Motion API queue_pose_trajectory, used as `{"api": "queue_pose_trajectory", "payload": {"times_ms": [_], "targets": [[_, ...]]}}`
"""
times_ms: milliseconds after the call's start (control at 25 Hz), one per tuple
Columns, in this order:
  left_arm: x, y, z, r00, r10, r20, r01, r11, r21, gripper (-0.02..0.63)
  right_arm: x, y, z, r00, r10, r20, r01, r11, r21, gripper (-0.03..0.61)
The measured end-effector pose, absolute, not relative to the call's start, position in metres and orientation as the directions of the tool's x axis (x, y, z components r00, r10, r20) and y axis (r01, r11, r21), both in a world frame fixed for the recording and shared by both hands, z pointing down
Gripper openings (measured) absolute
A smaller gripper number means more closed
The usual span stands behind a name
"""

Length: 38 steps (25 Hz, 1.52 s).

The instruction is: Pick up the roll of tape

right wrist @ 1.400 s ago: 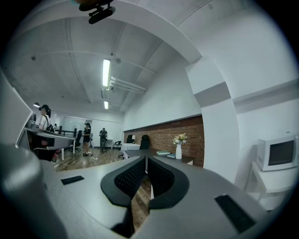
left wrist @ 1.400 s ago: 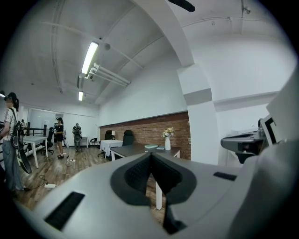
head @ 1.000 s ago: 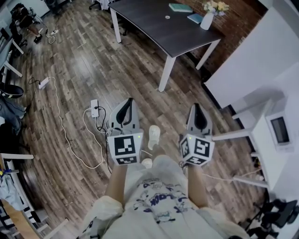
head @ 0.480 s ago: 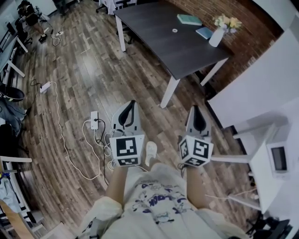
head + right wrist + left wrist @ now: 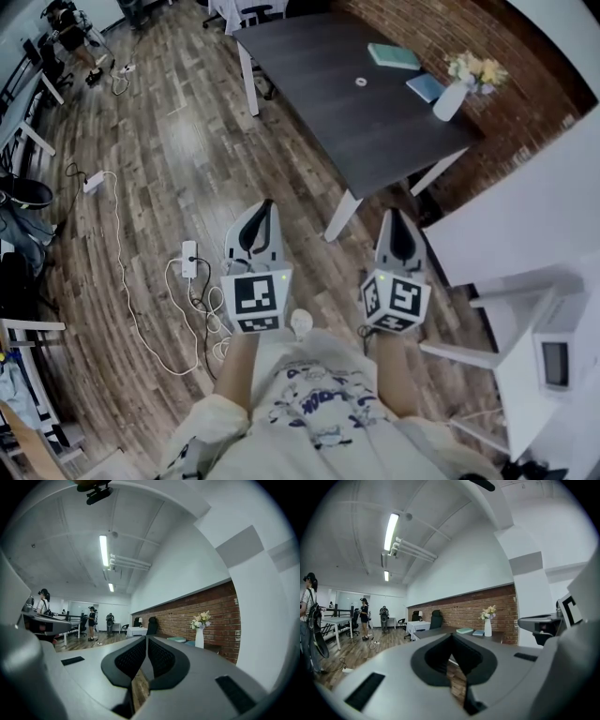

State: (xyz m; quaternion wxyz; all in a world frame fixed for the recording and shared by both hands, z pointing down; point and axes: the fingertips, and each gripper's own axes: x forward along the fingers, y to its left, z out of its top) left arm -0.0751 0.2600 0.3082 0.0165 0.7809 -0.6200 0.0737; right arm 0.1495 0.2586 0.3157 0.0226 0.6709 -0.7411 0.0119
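Observation:
The roll of tape [image 5: 361, 82] is a small white ring lying flat on the dark table [image 5: 319, 75], far ahead of both grippers. In the head view my left gripper [image 5: 265, 208] and right gripper [image 5: 396, 217] are held side by side over the wood floor, pointing level toward the table, well short of the tape. Both have their jaws shut with nothing between them. The left gripper [image 5: 451, 637] and right gripper [image 5: 146, 639] views show the jaw tips meeting. The tape is too small to make out in either gripper view.
A white vase of flowers [image 5: 450, 98] and two teal books [image 5: 394, 56] sit on the table's right part. A power strip with cables [image 5: 188, 258] lies on the floor at left. White desks [image 5: 525, 337] stand at right. People [image 5: 363, 616] stand far back.
I have walked forward: the table and tape sit lower and nearer in the head view. Both grippers travelled with me, still side by side and shut.

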Motion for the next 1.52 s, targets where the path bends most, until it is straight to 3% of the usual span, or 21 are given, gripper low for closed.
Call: {"api": "queue_pose_trajectory", "payload": {"times_ms": [600,1520], "targets": [[-0.071,0.142,0.327,0.219,-0.958,0.186,-0.97,-0.234,-0.067,0.002,0.156,0.14,0.336,-0.081,-0.992,0.097,-0.997,0.081,-0.007,0.017],[-0.102,-0.152,0.328,0.404,-0.895,0.19,-0.906,-0.42,-0.055,0.002,0.127,-0.109,0.335,0.116,-0.988,0.104,-0.993,-0.115,0.017,0.017]]}}
